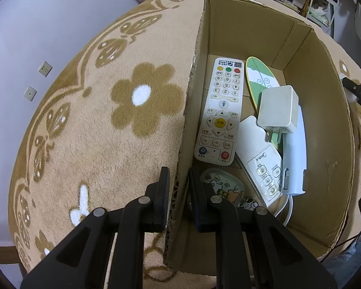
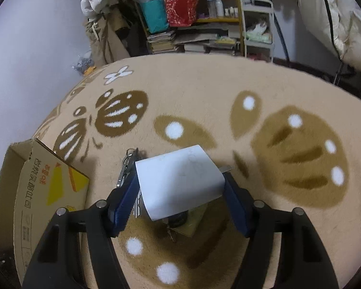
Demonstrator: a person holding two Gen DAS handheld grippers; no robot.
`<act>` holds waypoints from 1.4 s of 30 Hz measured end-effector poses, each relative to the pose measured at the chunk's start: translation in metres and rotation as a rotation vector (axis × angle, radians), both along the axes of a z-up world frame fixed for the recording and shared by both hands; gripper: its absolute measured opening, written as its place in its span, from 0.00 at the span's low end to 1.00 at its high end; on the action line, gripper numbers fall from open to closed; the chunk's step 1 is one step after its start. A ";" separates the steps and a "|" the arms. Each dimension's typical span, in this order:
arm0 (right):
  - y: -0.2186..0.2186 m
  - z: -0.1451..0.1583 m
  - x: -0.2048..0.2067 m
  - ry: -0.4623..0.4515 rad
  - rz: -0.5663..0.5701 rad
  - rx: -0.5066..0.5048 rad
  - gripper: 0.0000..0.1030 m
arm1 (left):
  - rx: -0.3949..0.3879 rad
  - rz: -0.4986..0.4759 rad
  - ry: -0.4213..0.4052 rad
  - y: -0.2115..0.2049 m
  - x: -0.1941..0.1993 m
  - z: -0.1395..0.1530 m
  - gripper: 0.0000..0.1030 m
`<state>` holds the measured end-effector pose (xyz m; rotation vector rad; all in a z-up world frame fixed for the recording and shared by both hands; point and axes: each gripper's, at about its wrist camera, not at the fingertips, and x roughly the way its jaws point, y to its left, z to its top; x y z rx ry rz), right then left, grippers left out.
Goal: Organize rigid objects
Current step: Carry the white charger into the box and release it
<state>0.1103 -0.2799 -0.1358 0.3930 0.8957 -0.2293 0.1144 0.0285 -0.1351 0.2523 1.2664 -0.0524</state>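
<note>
My left gripper [image 1: 178, 171] is shut on the near side wall of an open cardboard box [image 1: 325, 120], one finger outside and one inside. In the box lie a white remote [image 1: 220, 113], a green and white oval remote [image 1: 257, 77], a white plug charger [image 1: 278, 108], a second white remote [image 1: 260, 156], a white handheld device with a cable [image 1: 296, 154] and a cartoon dish [image 1: 226, 185]. My right gripper [image 2: 180, 175] is shut on a white plug adapter [image 2: 178, 178], held just above the rug. A bunch of keys [image 2: 127, 166] lies under its left finger.
A small dark object on a chain [image 2: 178, 219] and a flat olive piece [image 2: 199, 216] lie on the rug [image 2: 252, 84] below the adapter. The box [image 2: 36, 192] stands to the left of my right gripper. Cluttered shelves [image 2: 192, 24] and a white rack [image 2: 257, 24] line the far wall.
</note>
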 end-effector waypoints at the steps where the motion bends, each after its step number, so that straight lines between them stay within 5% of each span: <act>1: 0.001 0.005 -0.001 -0.011 0.004 0.000 0.72 | 0.000 0.000 0.000 0.000 0.000 0.000 0.16; 17: 0.088 0.102 -0.002 -0.150 0.316 -0.051 0.72 | -0.009 -0.001 0.005 0.000 0.002 -0.001 0.16; 28: 0.172 0.079 0.010 -0.079 0.559 -0.043 0.72 | -0.020 0.002 0.007 0.000 0.001 0.000 0.16; 42: 0.186 0.062 0.013 -0.014 0.609 -0.052 0.63 | -0.023 0.001 0.006 0.002 0.003 -0.001 0.16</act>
